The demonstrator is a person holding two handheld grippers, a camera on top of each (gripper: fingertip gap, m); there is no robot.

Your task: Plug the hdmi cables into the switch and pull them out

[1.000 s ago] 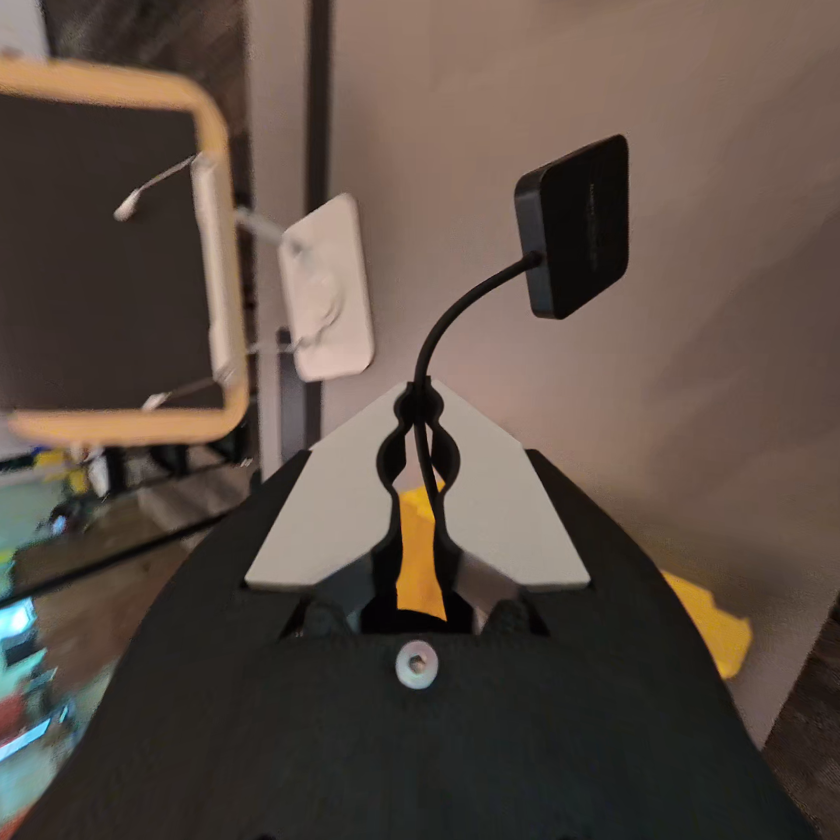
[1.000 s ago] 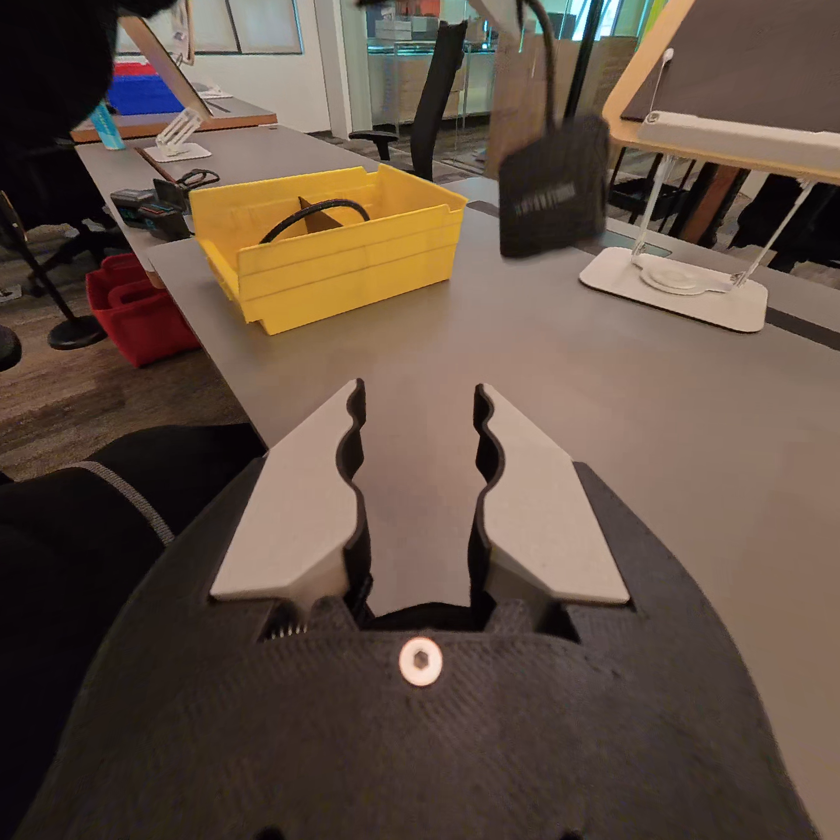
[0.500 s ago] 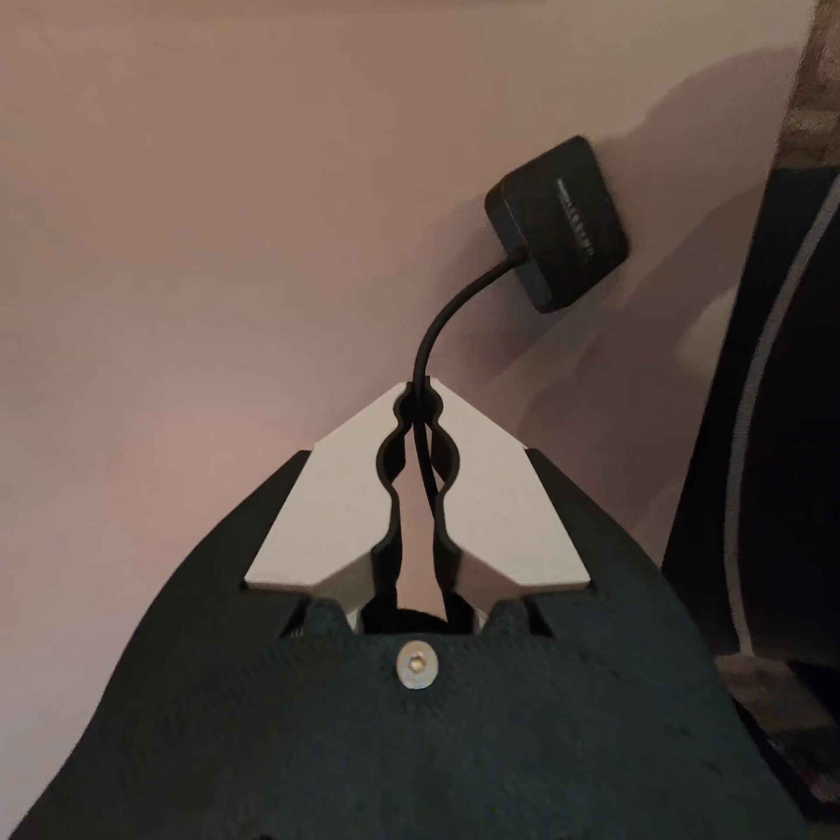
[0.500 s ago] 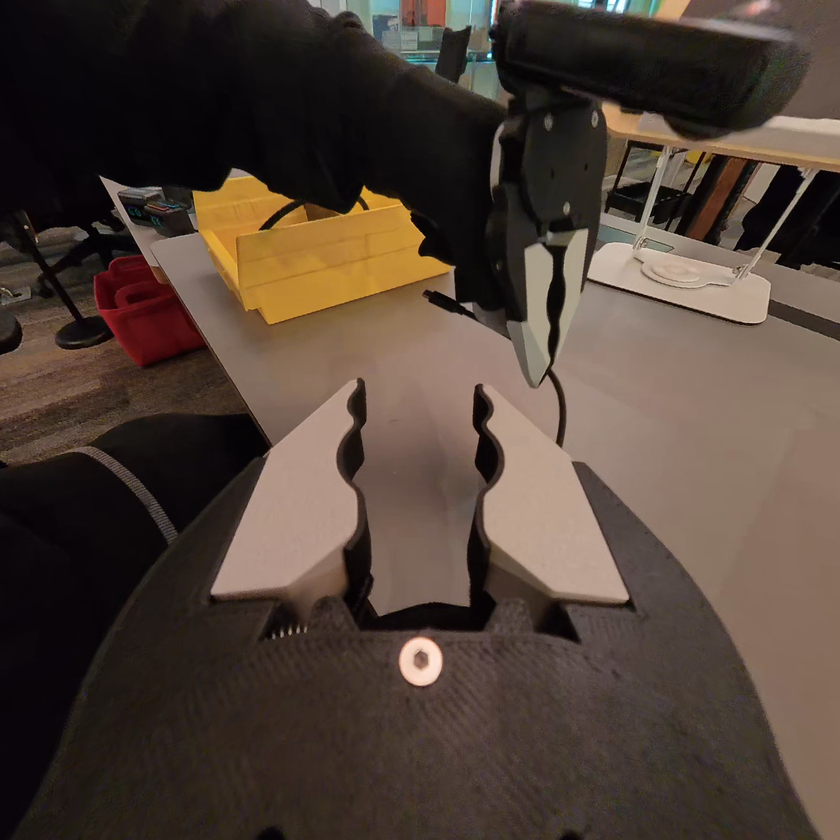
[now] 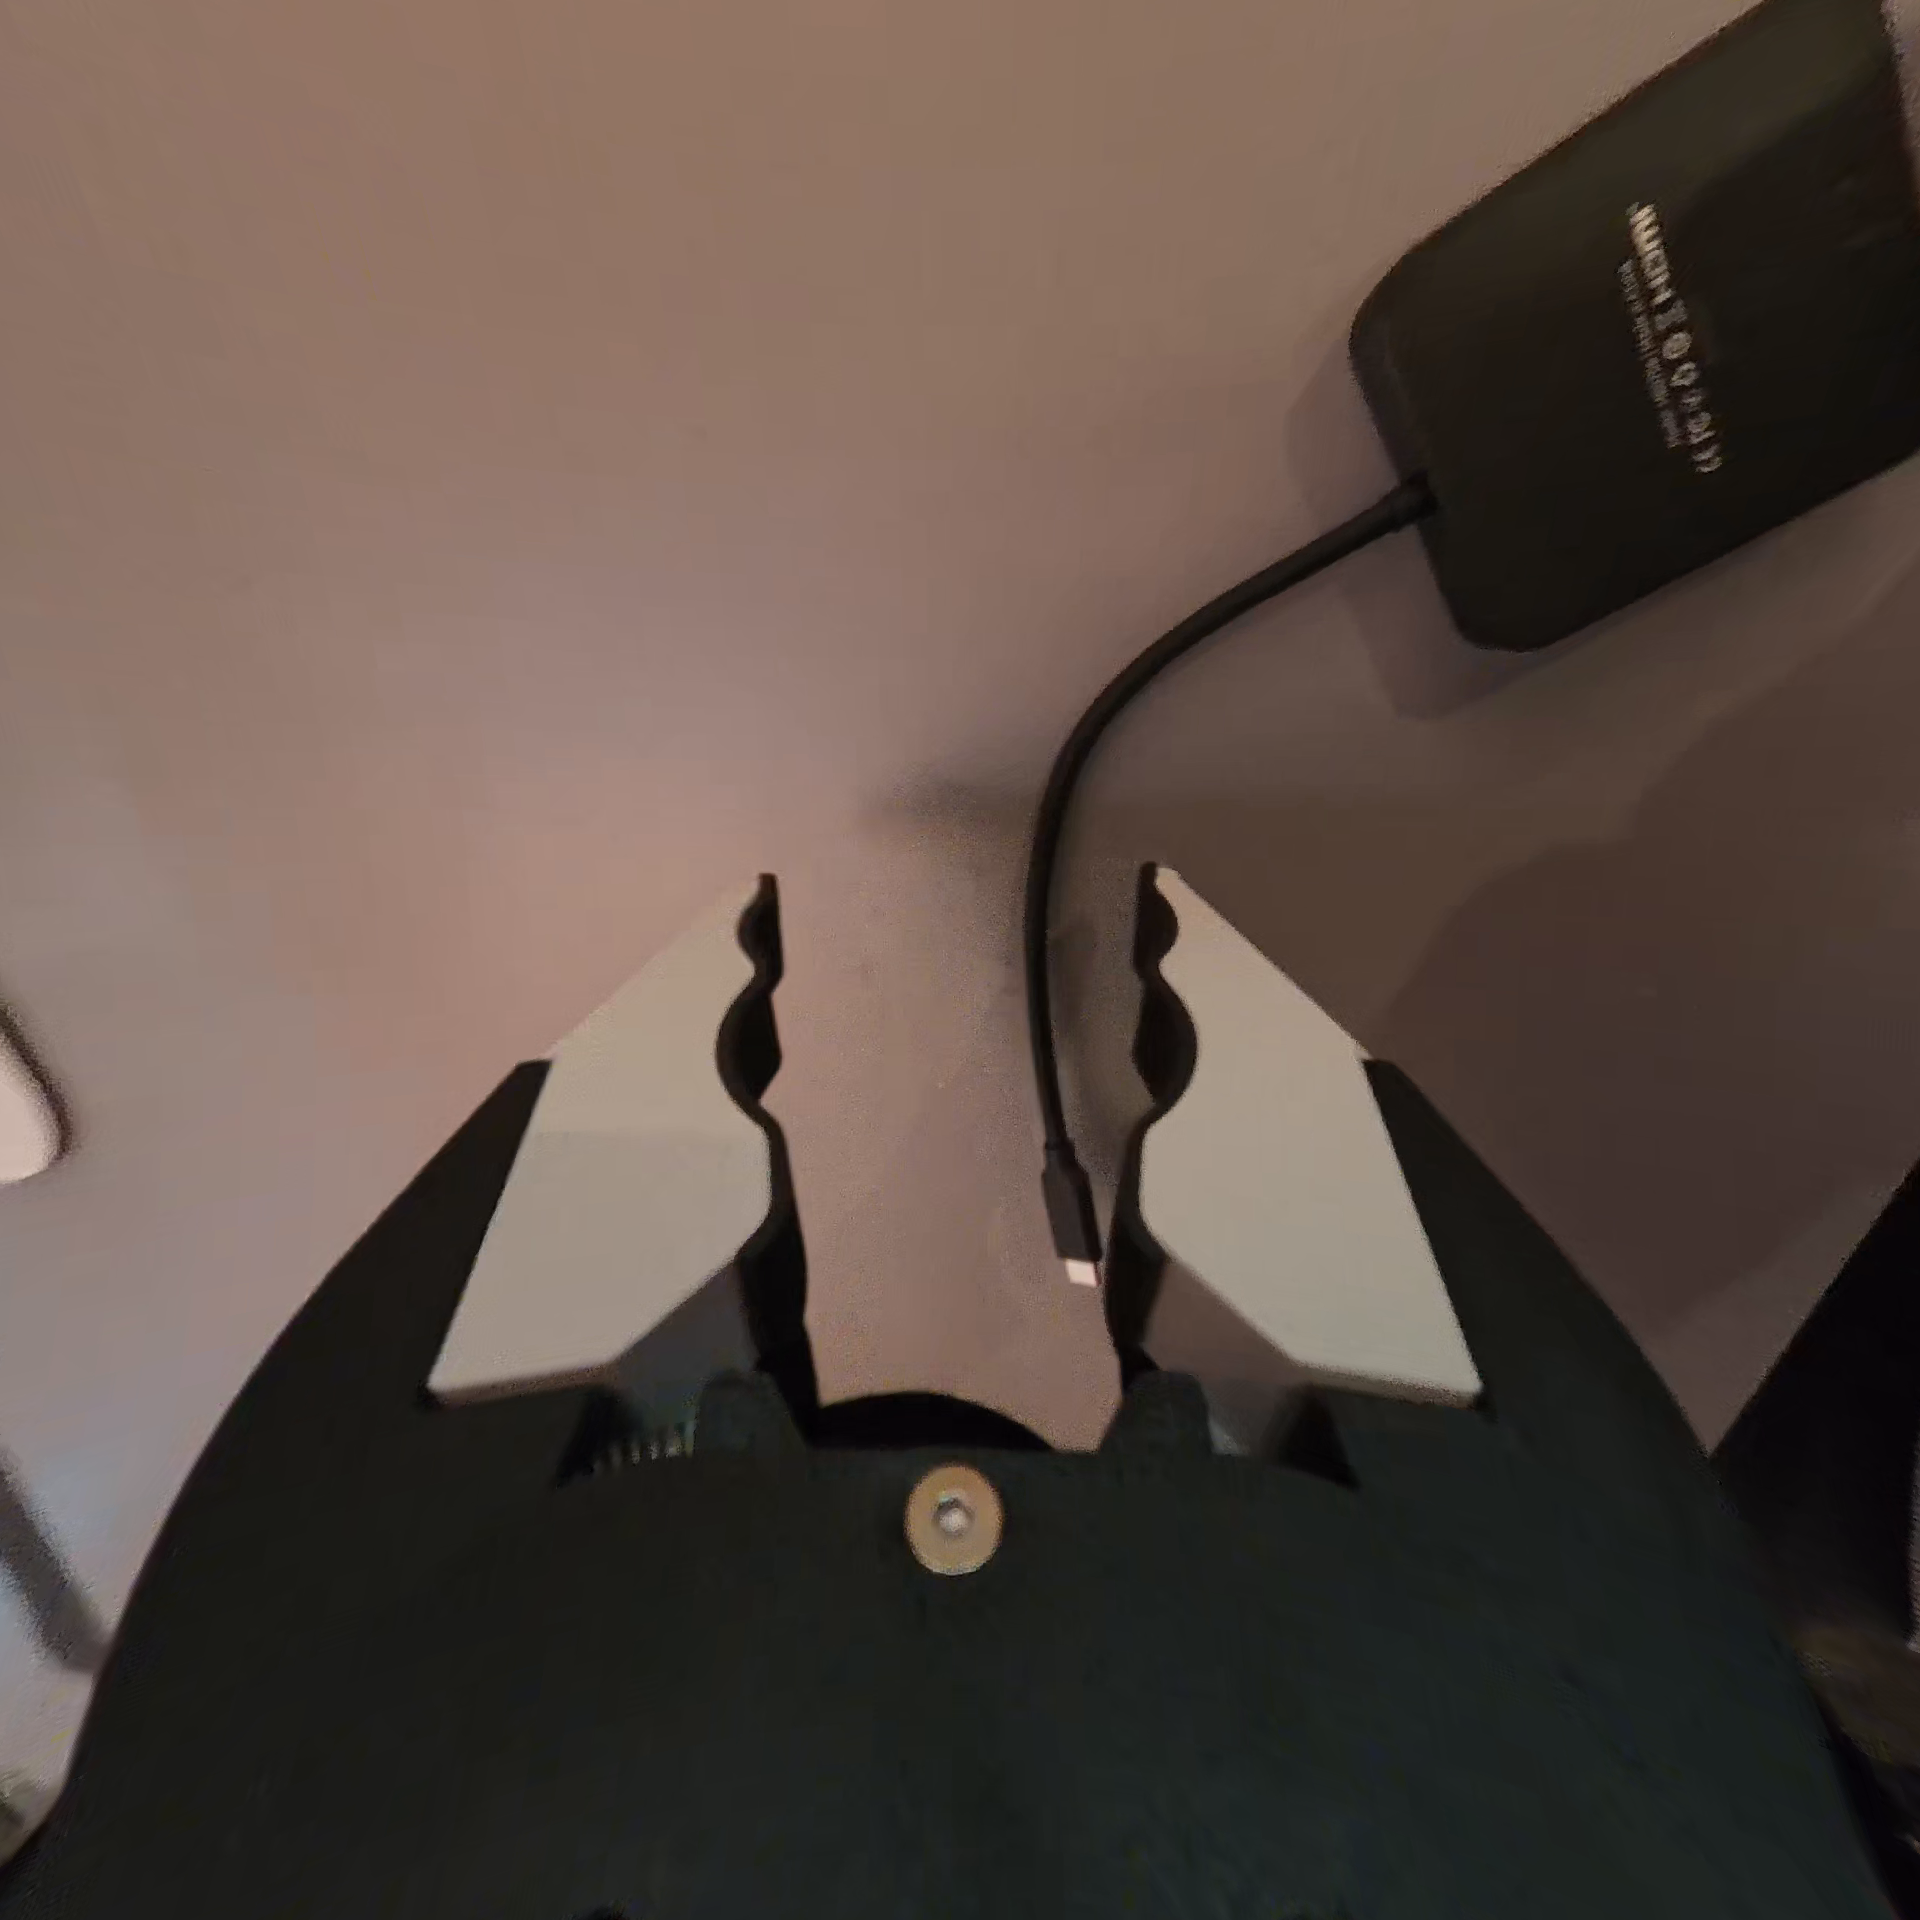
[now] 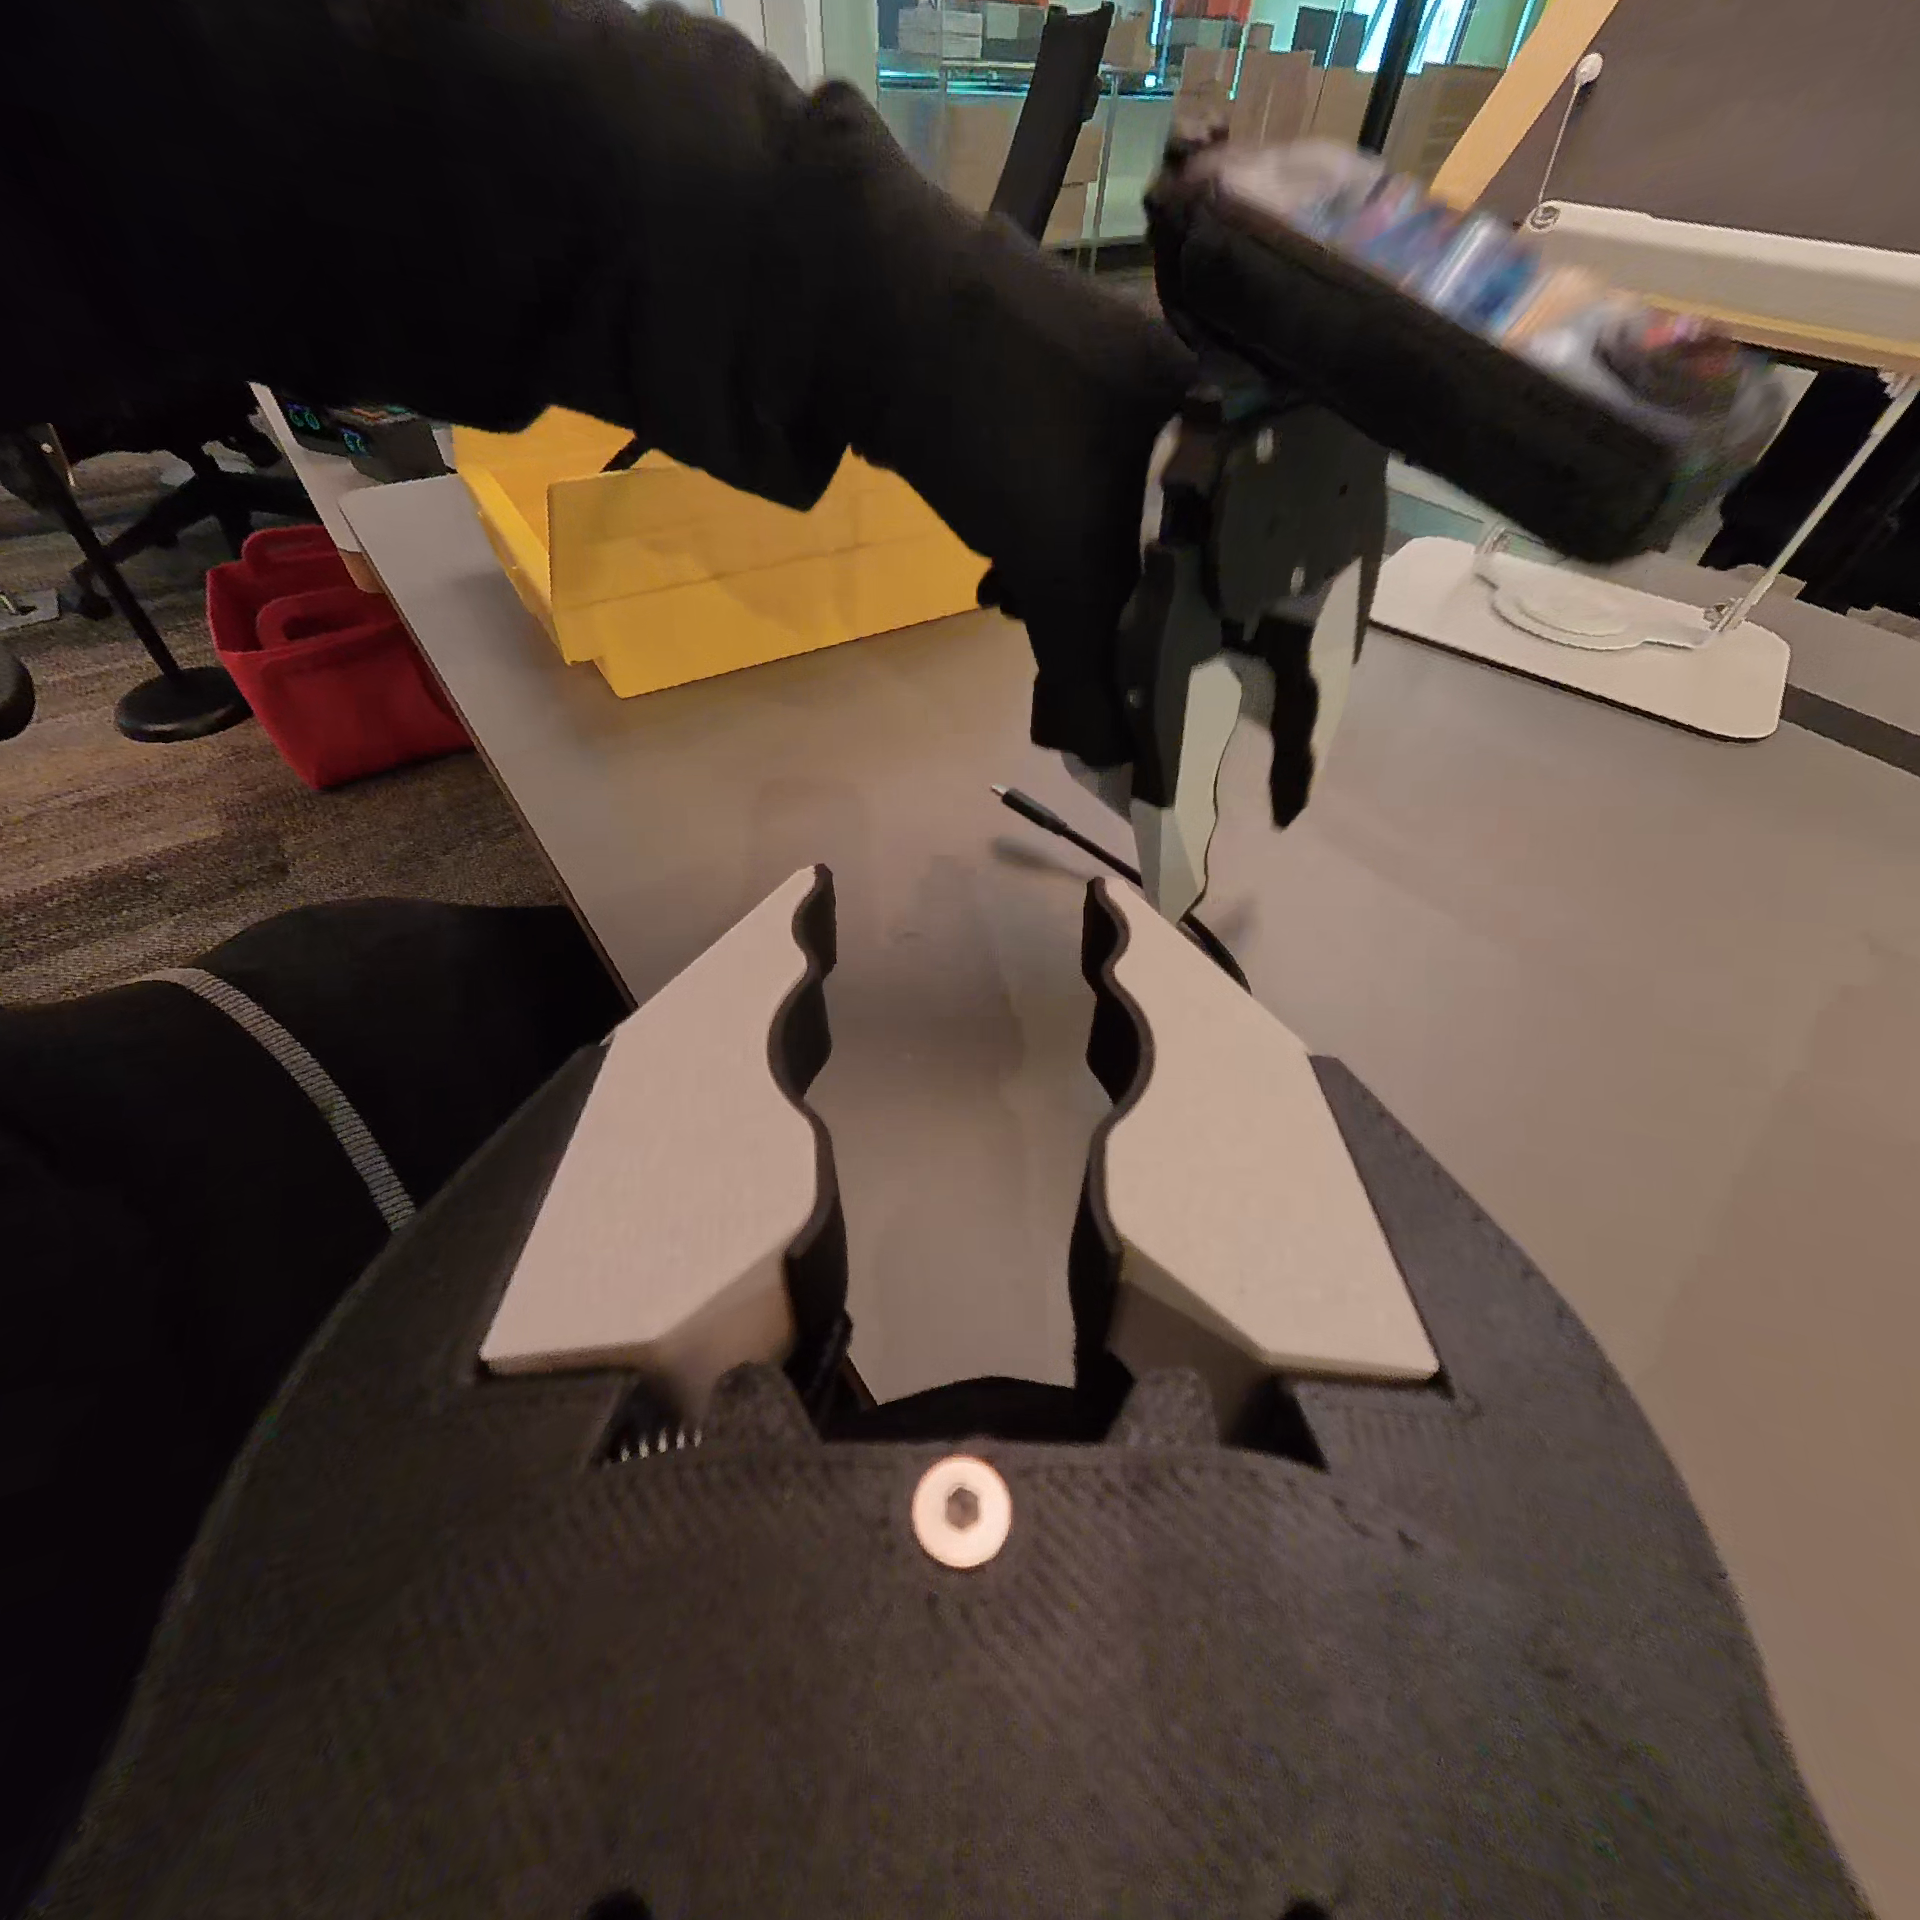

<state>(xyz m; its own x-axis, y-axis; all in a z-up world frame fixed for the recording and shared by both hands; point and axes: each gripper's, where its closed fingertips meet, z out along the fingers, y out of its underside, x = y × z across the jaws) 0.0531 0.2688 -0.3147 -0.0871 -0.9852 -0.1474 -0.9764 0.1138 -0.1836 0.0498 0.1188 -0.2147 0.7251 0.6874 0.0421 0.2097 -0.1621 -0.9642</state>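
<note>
- Two views examined, left wrist view first. The left gripper (image 5: 951, 883) points down at the grey table (image 5: 520, 468), jaws spread wide with nothing between the pads.
- Black switch (image 5: 1662, 312) lies flat on the table at upper right, partly cut by the frame edge, its long axis running diagonally from lower left to upper right.
- Its short black cable (image 5: 1049, 935) leaves the lower-left edge, curves down and runs through the gap close to the right-hand finger (image 5: 1278, 1143). The small plug (image 5: 1070, 1216) points back toward the gripper body; contact with the finger cannot be told.
- Right wrist view: the right gripper (image 6: 956, 894) sits level over the table's near edge (image 6: 540, 852), jaws parted widely and holding nothing.
- The left gripper (image 6: 1226, 810), held by a black-sleeved arm (image 6: 623, 260), hangs tips-down over the table, jaws apart.
- The cable (image 6: 1060, 831) lies on the table below those tips, its plug pointing left. The switch is hidden.
- Yellow bin (image 6: 748, 582) stands behind the arm; white stand (image 6: 1590, 644) sits far right.
</note>
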